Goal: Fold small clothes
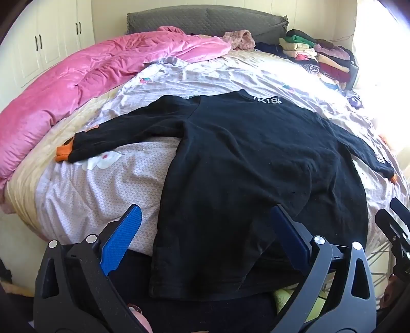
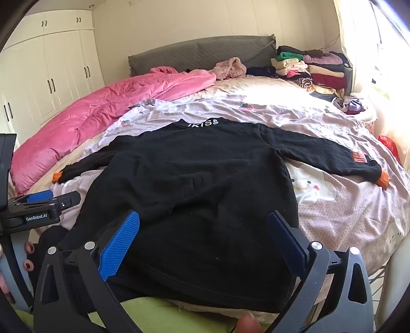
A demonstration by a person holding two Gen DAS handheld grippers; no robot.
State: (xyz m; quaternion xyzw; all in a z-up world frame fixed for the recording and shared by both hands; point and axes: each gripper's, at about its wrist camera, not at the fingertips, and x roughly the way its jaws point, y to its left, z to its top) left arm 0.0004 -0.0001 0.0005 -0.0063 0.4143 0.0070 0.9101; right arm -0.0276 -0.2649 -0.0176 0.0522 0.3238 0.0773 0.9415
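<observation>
black long-sleeved top (image 1: 243, 164): lies flat on the bed (image 1: 77, 199), sleeves spread, collar toward the headboard (image 1: 205, 19), hem toward us, long axis running head to foot. our left claw (image 1: 205, 230) and right claw (image 2: 203, 233) hover over the hem, both spread wide, empty. folding not begun; next we judge a sleeve needs pinching.

You can read "IKISS" in white on the collar of the black sweater (image 2: 194, 179). Left of the sweater, "GenRobot.AI" stands on the left gripper (image 2: 36, 217).

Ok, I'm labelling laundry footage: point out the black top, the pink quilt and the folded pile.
black top (image 2: 194, 174), right wrist view, chest.
pink quilt (image 1: 84, 76), left wrist view, middle.
folded pile (image 2: 320, 69), right wrist view, stacked clothes.
</observation>
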